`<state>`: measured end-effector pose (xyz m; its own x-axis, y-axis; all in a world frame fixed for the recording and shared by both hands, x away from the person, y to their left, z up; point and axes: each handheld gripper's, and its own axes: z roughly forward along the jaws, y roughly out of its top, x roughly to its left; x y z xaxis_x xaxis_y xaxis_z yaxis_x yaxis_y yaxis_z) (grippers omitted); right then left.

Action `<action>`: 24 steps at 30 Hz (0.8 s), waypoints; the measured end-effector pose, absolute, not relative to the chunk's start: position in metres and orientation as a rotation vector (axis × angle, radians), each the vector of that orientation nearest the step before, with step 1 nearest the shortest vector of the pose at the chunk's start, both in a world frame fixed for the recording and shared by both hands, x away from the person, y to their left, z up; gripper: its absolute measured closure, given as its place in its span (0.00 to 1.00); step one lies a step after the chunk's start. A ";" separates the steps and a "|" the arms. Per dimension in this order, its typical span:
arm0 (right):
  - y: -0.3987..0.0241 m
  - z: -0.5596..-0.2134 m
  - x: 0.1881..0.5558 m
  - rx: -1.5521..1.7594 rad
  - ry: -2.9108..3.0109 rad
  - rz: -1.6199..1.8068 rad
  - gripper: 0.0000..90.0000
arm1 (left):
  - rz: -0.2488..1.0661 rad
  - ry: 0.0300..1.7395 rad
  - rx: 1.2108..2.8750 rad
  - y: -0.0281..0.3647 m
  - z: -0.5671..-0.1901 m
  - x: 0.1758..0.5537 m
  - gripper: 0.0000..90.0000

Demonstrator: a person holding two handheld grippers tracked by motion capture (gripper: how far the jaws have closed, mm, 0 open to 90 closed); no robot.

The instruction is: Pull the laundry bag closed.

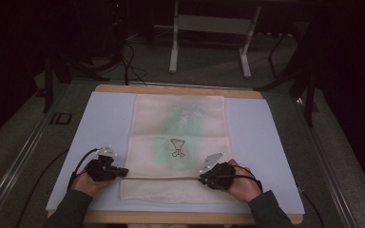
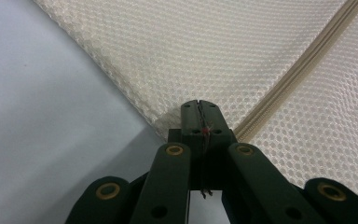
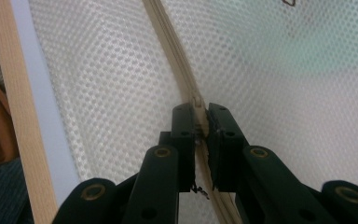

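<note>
**Two grippers pinch a mesh bag along its zipper**

Low in the high view, a person's two hands come in from the bottom edge; the left gripper [image 1: 122, 172] sits at lower left of centre, at the left edge of the mesh bag [image 1: 180, 142]; the right gripper [image 1: 202, 179] sits at lower right of centre, on the bag itself; the zipper [image 1: 164, 178] runs level between them, near the bag's lower edge.

In the left gripper view the jaws stand together at the cloth's edge, just beside the end of the zipper [image 2: 303, 70], which runs off to the upper right; whether cloth is caught between them cannot be told; in the right gripper view the jaws are clamped on the zipper pull [image 3: 199, 114], with the zipper line rising to the top of the frame.

The bag lies flat across the middle of the pale blue mat [image 1: 104, 123]; a green shape and a small dark drawing [image 1: 177, 147] show through the mesh at centre; the mat rests on a wooden table [image 1: 180, 90], whose far edge shows above it; beyond, in the upper part of the frame, grey floor and the legs of a white stand [image 1: 209, 23].
</note>
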<state>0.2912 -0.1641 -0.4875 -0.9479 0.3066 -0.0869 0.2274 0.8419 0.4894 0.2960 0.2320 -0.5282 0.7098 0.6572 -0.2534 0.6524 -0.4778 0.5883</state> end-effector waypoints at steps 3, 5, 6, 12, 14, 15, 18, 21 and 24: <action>-0.168 -0.488 0.291 0.428 2.856 0.730 0.91 | 0.008 0.991 2.237 0.232 -0.528 0.296 1.00; -0.169 -0.488 0.291 0.430 2.857 0.727 0.91 | 0.011 0.991 2.237 0.232 -0.528 0.296 1.00; -0.171 -0.489 0.291 0.440 2.856 0.726 0.91 | 0.011 0.991 2.237 0.232 -0.528 0.296 1.00; -0.176 -0.490 0.291 0.450 2.858 0.725 0.91 | 0.012 0.991 2.239 0.232 -0.528 0.296 1.00; -0.176 -0.491 0.290 0.457 2.863 0.727 0.91 | 0.012 0.991 2.239 0.232 -0.528 0.296 1.00; -0.176 -0.491 0.290 0.457 2.863 0.720 0.91 | 0.012 0.991 2.239 0.232 -0.528 0.296 1.00; -0.178 -0.491 0.291 0.454 2.860 0.722 0.91 | 0.012 0.991 2.239 0.232 -0.528 0.296 1.00; -0.180 -0.493 0.290 0.465 2.862 0.722 0.91 | 0.012 0.991 2.239 0.232 -0.528 0.296 1.00; -0.182 -0.495 0.290 0.484 2.865 0.713 0.91 | 0.012 0.991 2.239 0.232 -0.528 0.296 1.00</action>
